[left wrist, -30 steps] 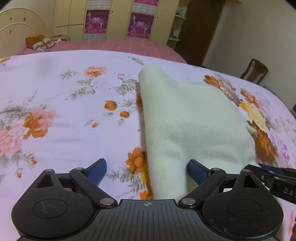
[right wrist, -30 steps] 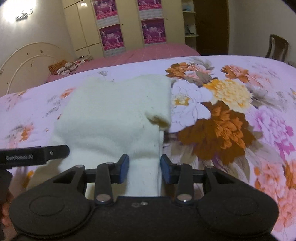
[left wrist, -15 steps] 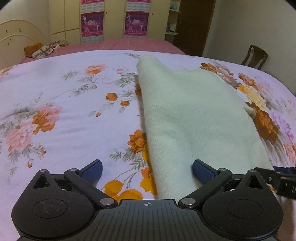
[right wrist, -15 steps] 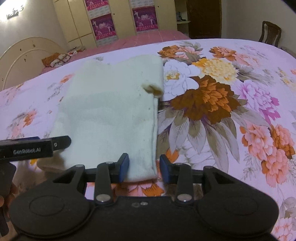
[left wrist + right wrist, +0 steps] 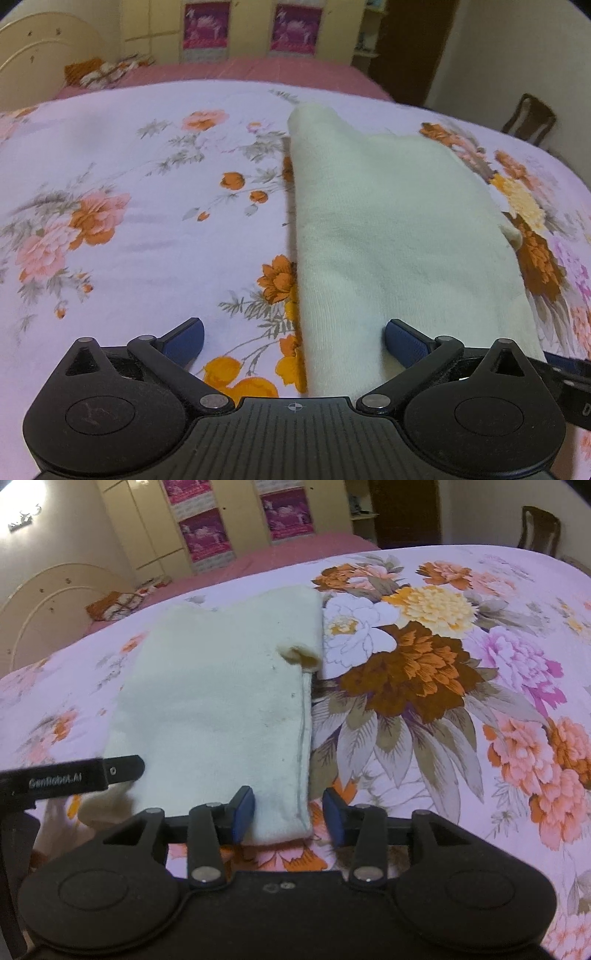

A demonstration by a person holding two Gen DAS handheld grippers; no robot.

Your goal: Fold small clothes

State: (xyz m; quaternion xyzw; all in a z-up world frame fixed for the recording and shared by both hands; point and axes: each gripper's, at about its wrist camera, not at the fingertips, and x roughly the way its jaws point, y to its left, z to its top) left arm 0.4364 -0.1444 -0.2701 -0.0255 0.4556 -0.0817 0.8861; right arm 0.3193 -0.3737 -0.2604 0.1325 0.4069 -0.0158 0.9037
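Note:
A small cream knit garment (image 5: 388, 236) lies folded lengthwise on the floral bedsheet (image 5: 110, 229). It also shows in the right wrist view (image 5: 221, 701), with a short sleeve opening at its right edge. My left gripper (image 5: 293, 338) is open wide, its jaws astride the garment's near left edge. My right gripper (image 5: 288, 816) is open, its blue pads either side of the garment's near right corner, which lies flat between them. The left gripper's arm (image 5: 74, 775) shows at the left of the right wrist view.
The bedsheet (image 5: 443, 701) spreads to the right of the garment. A pink bed (image 5: 240, 72) with a bundle of cloth (image 5: 103, 70) stands behind. Wardrobes with posters (image 5: 207, 535) line the far wall. A wooden chair (image 5: 539, 528) stands at the far right.
Both grippers lowered the garment's near end onto the sheet. The right jaws have opened wider and let go of the corner. The left gripper stayed open.

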